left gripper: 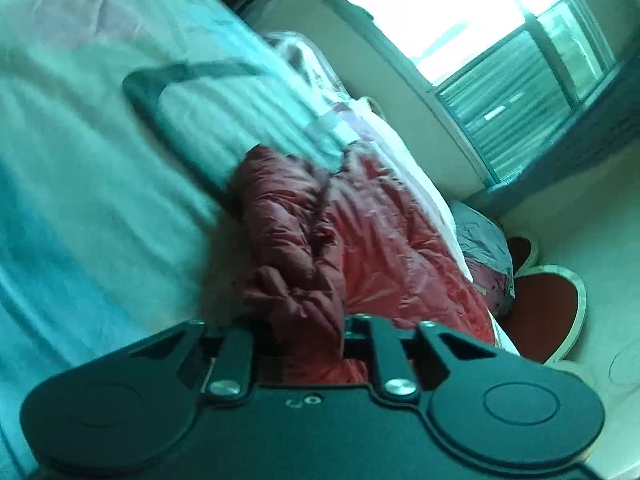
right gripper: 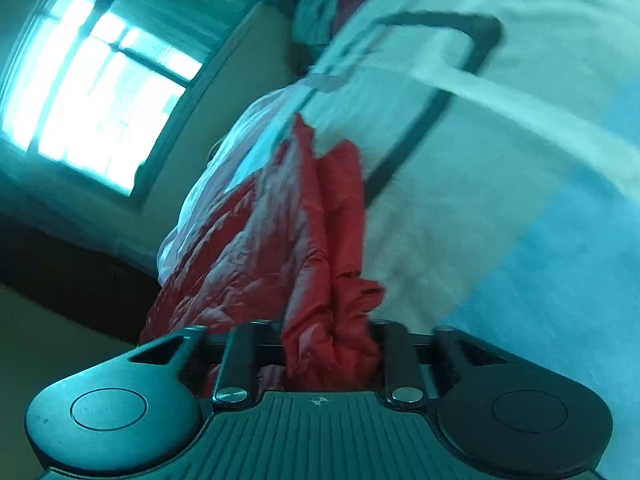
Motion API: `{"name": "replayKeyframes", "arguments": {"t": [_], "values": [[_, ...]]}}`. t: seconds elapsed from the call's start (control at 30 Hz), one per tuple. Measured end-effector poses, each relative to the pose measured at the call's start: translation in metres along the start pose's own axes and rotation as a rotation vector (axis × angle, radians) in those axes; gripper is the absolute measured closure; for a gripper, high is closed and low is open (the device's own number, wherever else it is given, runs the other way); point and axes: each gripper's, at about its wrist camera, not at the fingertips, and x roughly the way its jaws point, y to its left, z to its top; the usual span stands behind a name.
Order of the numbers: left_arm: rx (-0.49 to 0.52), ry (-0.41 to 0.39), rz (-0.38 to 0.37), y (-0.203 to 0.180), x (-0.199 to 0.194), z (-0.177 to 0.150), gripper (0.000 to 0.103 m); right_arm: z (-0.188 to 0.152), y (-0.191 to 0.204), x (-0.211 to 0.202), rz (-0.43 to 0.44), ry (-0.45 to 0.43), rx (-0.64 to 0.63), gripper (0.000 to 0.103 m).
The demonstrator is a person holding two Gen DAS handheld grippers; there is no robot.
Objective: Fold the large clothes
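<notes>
A large red quilted jacket [left gripper: 344, 236] lies bunched on the bed's white sheet [left gripper: 100, 152], close to the bed's edge. My left gripper [left gripper: 304, 340] is shut on a fold of the jacket. The jacket also shows in the right wrist view [right gripper: 296, 240], stretched between the bed and my right gripper [right gripper: 328, 352], which is shut on a bunched end of it. Both views are blurred by motion.
A dark strap loop [left gripper: 160, 92] lies on the sheet, also seen in the right wrist view [right gripper: 452, 80]. A window [left gripper: 500, 40] is in the wall beyond the bed. A grey bag [left gripper: 480, 240] and red heart-shaped stools [left gripper: 548, 304] stand on the floor by the bed.
</notes>
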Motion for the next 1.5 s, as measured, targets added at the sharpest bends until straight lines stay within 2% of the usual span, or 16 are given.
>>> {"name": "replayKeyframes", "arguments": {"t": [0.23, 0.7, 1.13, 1.5], "values": [[0.062, -0.008, 0.007, -0.012, -0.042, -0.014, 0.09, -0.006, 0.012, -0.038, -0.002, 0.004, -0.077, 0.09], [0.047, 0.014, 0.021, 0.003, -0.116, -0.068, 0.09, -0.048, -0.008, -0.13, -0.018, 0.035, -0.105, 0.09], [0.029, 0.005, 0.014, 0.013, -0.157, -0.099, 0.09, -0.063, -0.021, -0.166, -0.018, 0.047, -0.115, 0.09], [0.018, 0.015, 0.018, 0.034, -0.184, -0.133, 0.089, -0.086, -0.049, -0.191, -0.042, 0.085, -0.104, 0.09]]}}
